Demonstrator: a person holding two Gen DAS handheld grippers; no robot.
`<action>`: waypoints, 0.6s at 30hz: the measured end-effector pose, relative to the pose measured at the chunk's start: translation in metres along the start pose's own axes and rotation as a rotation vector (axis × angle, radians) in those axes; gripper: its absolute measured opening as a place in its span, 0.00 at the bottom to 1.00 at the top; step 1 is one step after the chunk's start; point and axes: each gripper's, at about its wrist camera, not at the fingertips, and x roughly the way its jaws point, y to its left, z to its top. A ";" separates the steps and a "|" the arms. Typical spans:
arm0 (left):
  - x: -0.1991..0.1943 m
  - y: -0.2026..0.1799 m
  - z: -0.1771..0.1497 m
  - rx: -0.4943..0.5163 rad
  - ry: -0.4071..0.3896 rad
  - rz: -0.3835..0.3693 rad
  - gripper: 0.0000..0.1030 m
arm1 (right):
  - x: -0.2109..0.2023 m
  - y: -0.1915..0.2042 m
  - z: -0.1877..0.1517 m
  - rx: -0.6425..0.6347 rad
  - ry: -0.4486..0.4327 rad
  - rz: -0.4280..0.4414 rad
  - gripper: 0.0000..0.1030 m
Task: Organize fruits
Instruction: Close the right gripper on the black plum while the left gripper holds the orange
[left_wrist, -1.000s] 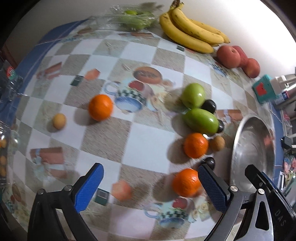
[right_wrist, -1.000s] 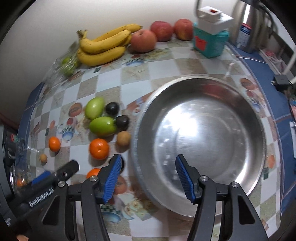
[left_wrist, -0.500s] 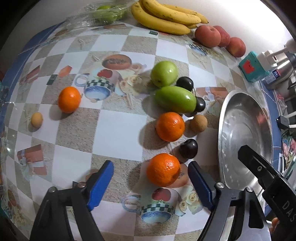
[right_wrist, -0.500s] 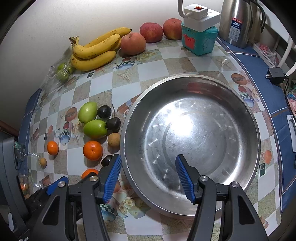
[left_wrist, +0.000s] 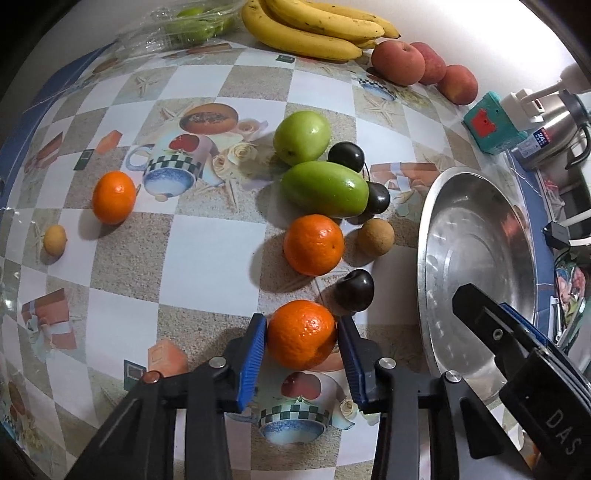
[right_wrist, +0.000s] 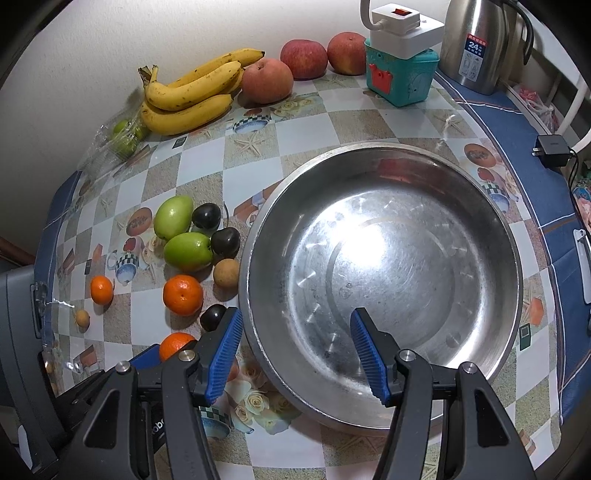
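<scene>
Since the earlier frame the left tongs (left_wrist: 301, 334) have slid in over the nearest orange (left_wrist: 302, 334) and are closing, pads touching both its sides on the table (left_wrist: 207, 254). It looks light, firm and slightly slippery; gripping across its middle seems safest. The right tongs (right_wrist: 295, 350) hang half open and empty above the metal bowl (right_wrist: 480, 206).

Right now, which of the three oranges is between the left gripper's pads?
The nearest orange, beside the dark plum; the left gripper is closing on it. The other two sit free.
</scene>
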 end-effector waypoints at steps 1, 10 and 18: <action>0.000 0.000 0.000 -0.003 0.000 -0.010 0.40 | 0.000 0.000 0.000 0.000 0.000 -0.001 0.61; -0.008 0.013 0.004 -0.057 -0.015 -0.027 0.40 | 0.003 0.001 -0.001 -0.005 0.002 0.016 0.61; -0.026 0.060 0.012 -0.207 -0.087 0.021 0.40 | 0.007 0.019 -0.004 -0.067 0.008 0.076 0.60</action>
